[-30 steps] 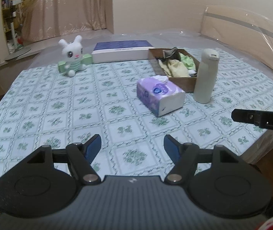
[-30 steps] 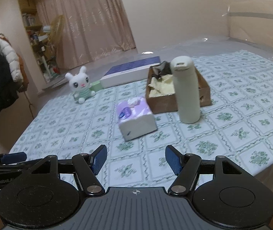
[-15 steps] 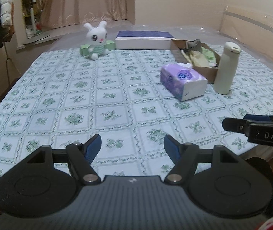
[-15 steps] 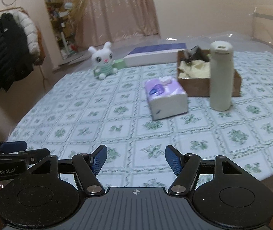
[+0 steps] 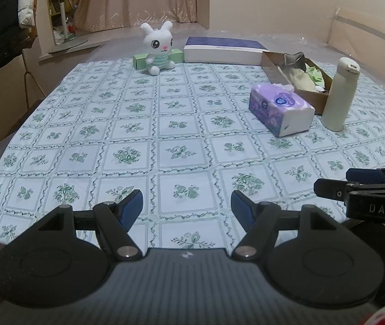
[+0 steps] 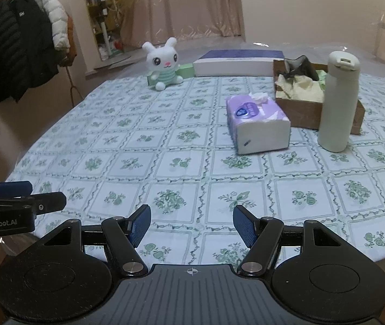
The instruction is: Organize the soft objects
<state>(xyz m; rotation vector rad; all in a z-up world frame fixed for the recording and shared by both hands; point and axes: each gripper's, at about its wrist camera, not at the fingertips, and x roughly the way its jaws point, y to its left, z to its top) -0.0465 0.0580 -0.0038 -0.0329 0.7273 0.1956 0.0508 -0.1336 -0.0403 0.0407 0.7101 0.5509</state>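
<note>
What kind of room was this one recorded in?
Most likely a room in a home, perhaps a bedroom or living space: floor-length curtains, padded jackets hanging on a rack, a cluttered bookshelf, and a table with a floral tablecloth holding a plush rabbit.

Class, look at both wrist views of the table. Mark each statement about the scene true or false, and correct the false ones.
1. The plush rabbit lies inside the cardboard box. False: it sits on the table, far from the box, against a green box.
2. Both grippers are open and empty. True: left gripper, right gripper.
3. The bottle stands upright. True.
4. The tissue pack is stacked on the bottle. False: it lies on the table beside it.
5. The cardboard box holds cloths. True.
</note>
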